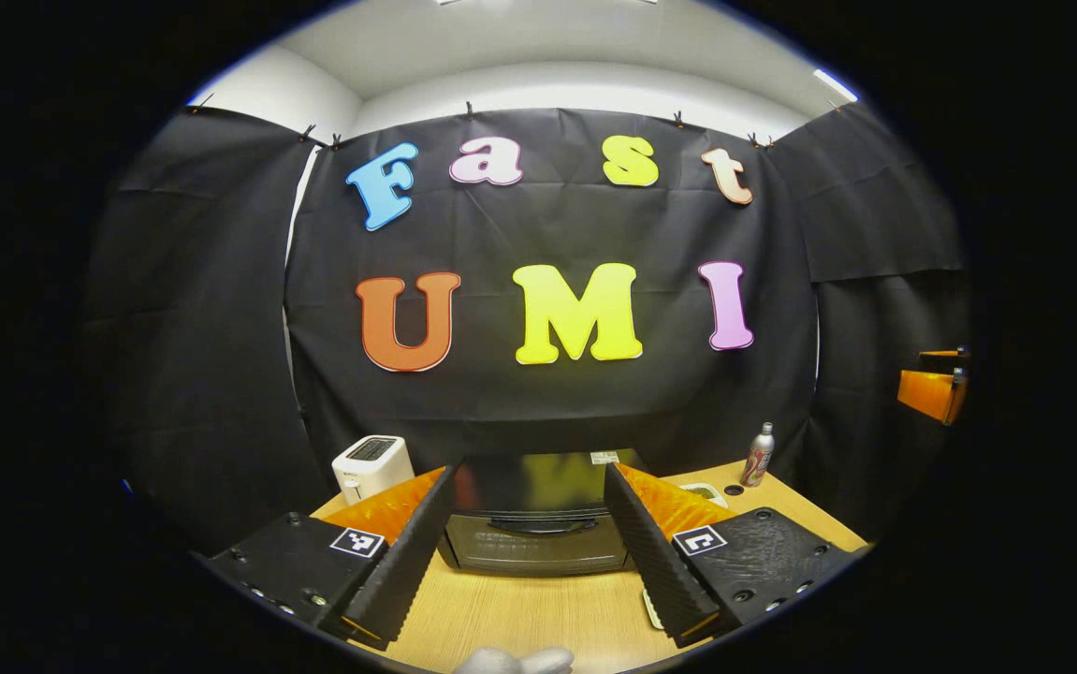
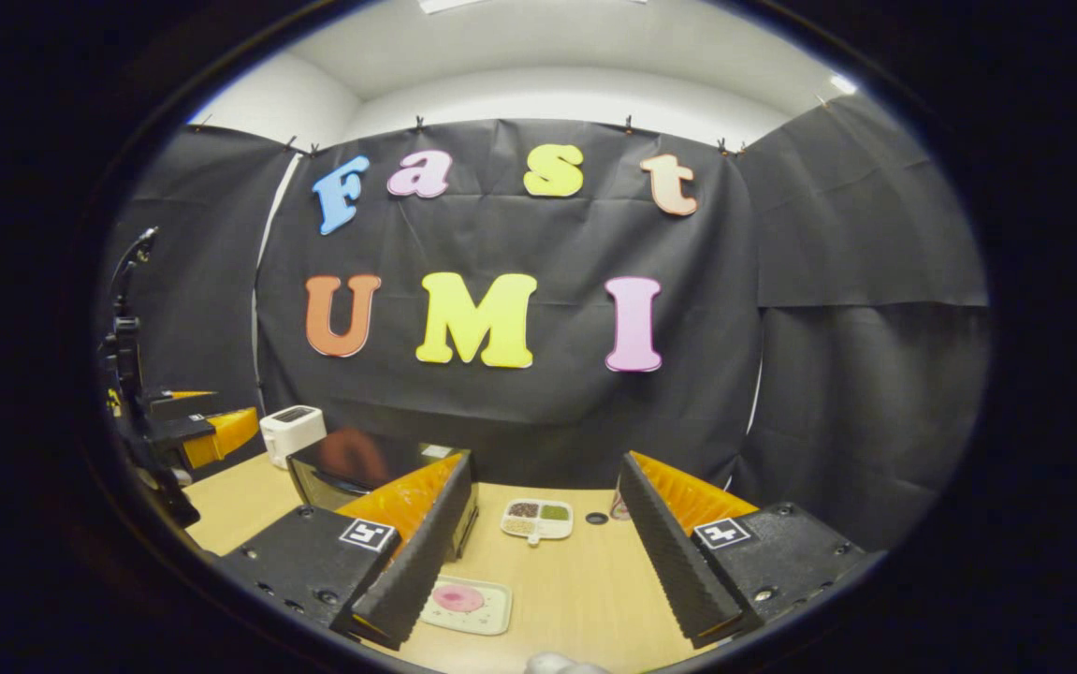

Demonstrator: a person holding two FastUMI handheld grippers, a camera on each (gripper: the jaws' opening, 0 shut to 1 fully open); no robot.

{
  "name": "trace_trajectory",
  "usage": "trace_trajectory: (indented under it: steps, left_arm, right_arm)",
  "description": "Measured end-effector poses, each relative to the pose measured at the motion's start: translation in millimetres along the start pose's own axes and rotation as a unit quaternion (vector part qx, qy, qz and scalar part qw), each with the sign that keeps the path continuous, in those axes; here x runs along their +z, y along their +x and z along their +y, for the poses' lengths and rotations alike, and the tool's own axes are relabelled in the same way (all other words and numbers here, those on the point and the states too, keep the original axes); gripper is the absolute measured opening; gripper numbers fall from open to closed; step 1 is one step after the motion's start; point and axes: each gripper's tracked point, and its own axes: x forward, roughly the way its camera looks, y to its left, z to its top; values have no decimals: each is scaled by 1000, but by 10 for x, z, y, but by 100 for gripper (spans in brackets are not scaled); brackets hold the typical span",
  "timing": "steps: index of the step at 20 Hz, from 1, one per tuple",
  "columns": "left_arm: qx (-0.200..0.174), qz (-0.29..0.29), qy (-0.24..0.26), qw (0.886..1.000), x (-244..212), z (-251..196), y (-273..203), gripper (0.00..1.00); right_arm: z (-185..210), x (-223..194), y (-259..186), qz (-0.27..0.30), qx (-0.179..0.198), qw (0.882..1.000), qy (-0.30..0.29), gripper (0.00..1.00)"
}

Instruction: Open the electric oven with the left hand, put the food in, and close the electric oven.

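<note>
Left gripper view, L to R: white toaster (image 1: pixel 371 465) sits at the table's back-left corner, out of the way. The oven (image 1: pixel 538 524) stands dead centre on the wooden table (image 1: pixel 538 618), door shut, handle (image 1: pixel 538 526) across the top of the door. The left gripper (image 1: pixel 527 543) is lined up straight at it, fingers spread wide w/ nothing between them. Prob held like that so the handle can pass between the fingers for the pull; that's my guess from the task. Gripper is near the oven but not touching. Right of the oven: part of a small divided dish (image 1: pixel 702 490), a dark round spot on the table, then a slim bottle (image 1: pixel 759 455) upright near the back-right edge. Far right, orange fingers of the other gripper (image 1: pixel 933 388) at the view's edge.

Right gripper view, L to R: other gripper (image 2: pixel 190 426) at far left beside the toaster (image 2: pixel 291 432); oven (image 2: pixel 351 468) next, partly behind this gripper's left finger. The food plate (image 2: pixel 466 605), pink round item on it, lies on the table close in front, low-centre, just by the left finger. Divided dish (image 2: pixel 538 519) w/ dark and green fillings farther back. Right gripper (image 2: pixel 543 562) is released too, empty, hovering over the table w/ the plate nearby, likely waiting till the door is open.

Task looks at its start: door not yet opened, food not yet picked up.
</note>
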Motion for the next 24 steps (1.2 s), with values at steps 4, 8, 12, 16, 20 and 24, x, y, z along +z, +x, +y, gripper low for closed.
trace_trajectory:
  steps: [4,8,12,16,20,24]
  left_arm:
    - [-5,9,1,1000,-132,-31,144,96]
    - [-15,21,-8,1000,-347,-113,382,96]
    - [-26,40,-4,999,-627,-193,714,96]
    - [-31,63,6,998,-952,-225,1074,96]
    - [-27,95,-1,995,-1239,-224,1377,97]
    - [-19,132,4,991,-1535,-162,1552,97]
  right_arm:
    - [23,-9,4,4,0,1000,2,96]
    - [-13,-24,-5,11,-7,1000,2,96]
    - [-113,-38,-63,22,-22,1000,4,97]
    - [-250,-66,-139,34,-42,999,-4,96]
    - [-369,-140,-223,50,-60,997,-6,96]
    - [-465,-188,-260,59,-72,996,-3,97]
